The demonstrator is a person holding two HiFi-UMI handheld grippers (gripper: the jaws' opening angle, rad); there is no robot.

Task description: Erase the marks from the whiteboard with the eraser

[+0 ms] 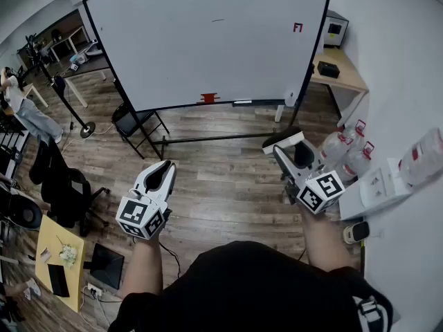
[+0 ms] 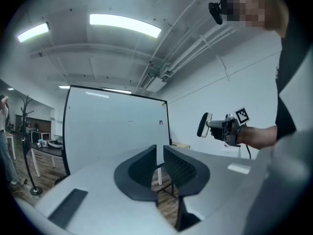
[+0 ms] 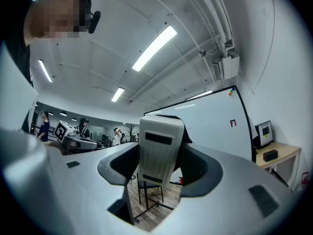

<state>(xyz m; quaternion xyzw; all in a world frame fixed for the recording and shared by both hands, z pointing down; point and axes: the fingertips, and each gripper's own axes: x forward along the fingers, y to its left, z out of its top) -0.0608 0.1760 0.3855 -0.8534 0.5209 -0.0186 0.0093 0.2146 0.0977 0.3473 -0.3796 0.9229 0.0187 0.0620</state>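
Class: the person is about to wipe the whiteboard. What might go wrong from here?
The eraser sticks out of the right gripper; pressing it on the whiteboard may twist it loose. The faint mark is easy to miss beside the red mark. The chair by the board may trip the person walking up.

Whiteboard mark too small to read.
The red mark (image 1: 297, 28) at the whiteboard's (image 1: 208, 47) two o'clock is illegible; its top edge is cropped.
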